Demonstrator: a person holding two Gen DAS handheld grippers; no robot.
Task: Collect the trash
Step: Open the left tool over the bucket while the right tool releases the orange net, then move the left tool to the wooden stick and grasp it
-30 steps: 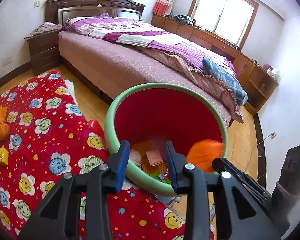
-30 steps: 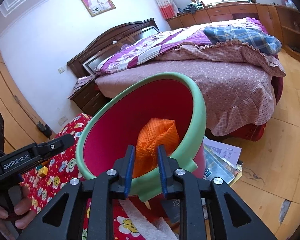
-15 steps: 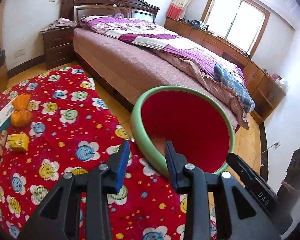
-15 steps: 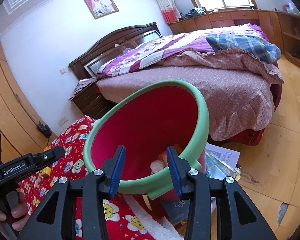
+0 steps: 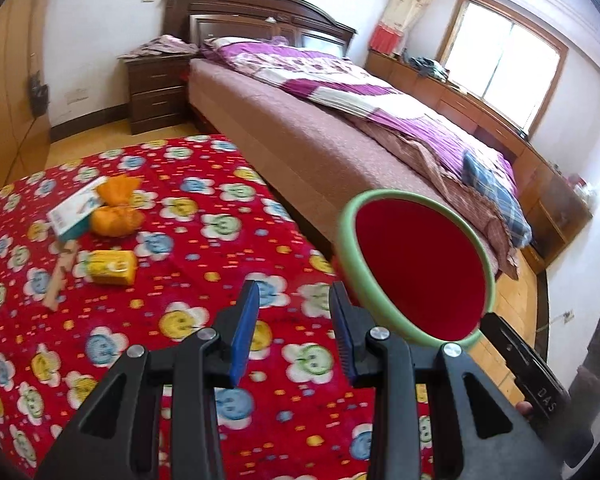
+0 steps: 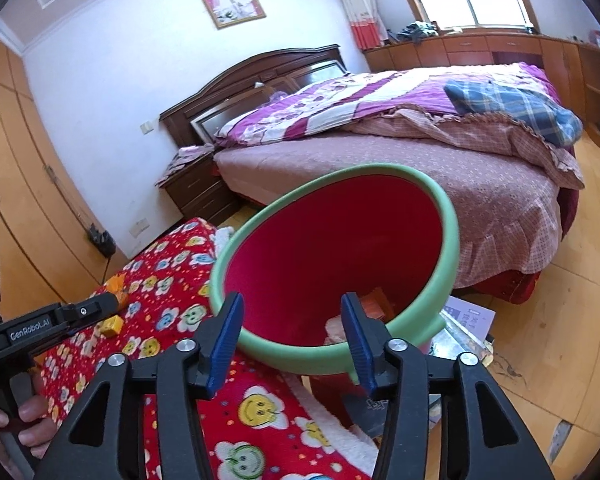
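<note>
Both wrist views look forward past their tongs, sharing the bin (image 5: 416, 276) (image 6: 446, 240), red table (image 5: 204, 256) (image 6: 172, 280) and far bed (image 5: 340, 128) (image 6: 440, 160).

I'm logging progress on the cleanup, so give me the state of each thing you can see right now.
left tool: open, empty
right tool: open, empty
bin: upright, trash at bottom
orange bag: lying on the cloth
yellow packet: lying on the cloth
white box: lying beside the bag

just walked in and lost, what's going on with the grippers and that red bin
A person is collecting trash with two handheld grippers. Both the left gripper and the right gripper are open and empty. The red bin holds some trash; an orange bundle, a yellow pack and a booklet wait on the red blanket.
</note>
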